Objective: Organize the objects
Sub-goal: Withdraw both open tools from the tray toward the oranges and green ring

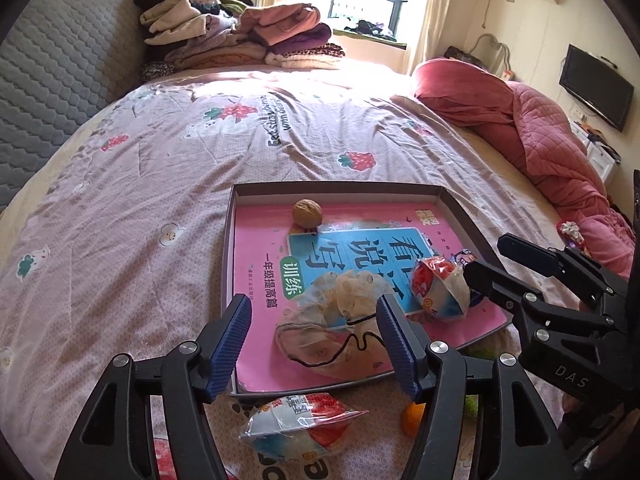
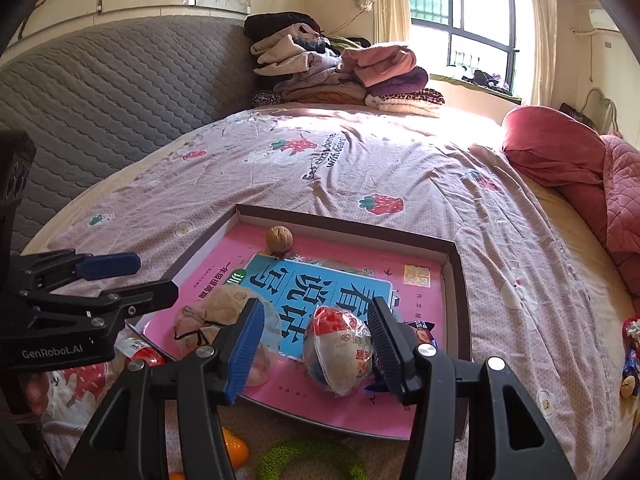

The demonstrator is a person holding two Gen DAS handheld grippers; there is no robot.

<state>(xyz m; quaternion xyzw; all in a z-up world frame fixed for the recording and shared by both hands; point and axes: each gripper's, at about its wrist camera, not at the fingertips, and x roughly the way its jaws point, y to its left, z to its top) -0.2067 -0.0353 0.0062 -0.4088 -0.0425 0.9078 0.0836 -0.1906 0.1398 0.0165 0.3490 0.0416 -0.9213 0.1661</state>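
A shallow box tray (image 1: 236, 204) (image 2: 456, 268) lies on the bed, lined with a pink book (image 1: 260, 248) (image 2: 240, 248). In it are a walnut (image 1: 307, 213) (image 2: 279, 238), a sheer scrunchie (image 1: 340, 320) (image 2: 208, 316) and a wrapped snack bun (image 1: 440, 288) (image 2: 340, 352). My left gripper (image 1: 314, 344) is open above the tray's near edge and the scrunchie. My right gripper (image 2: 312, 344) is open, its jaws on either side of the bun inside the tray. A second wrapped bun (image 1: 300, 424) (image 2: 138, 350) lies on the bed outside the tray.
An orange (image 1: 412, 418) (image 2: 234, 450) and a green ring (image 2: 308, 462) lie on the bed near the tray's front. Small items (image 2: 630, 360) lie at the right. Folded clothes (image 1: 240, 36) are piled at the far side and a red quilt (image 1: 520, 120) at the right.
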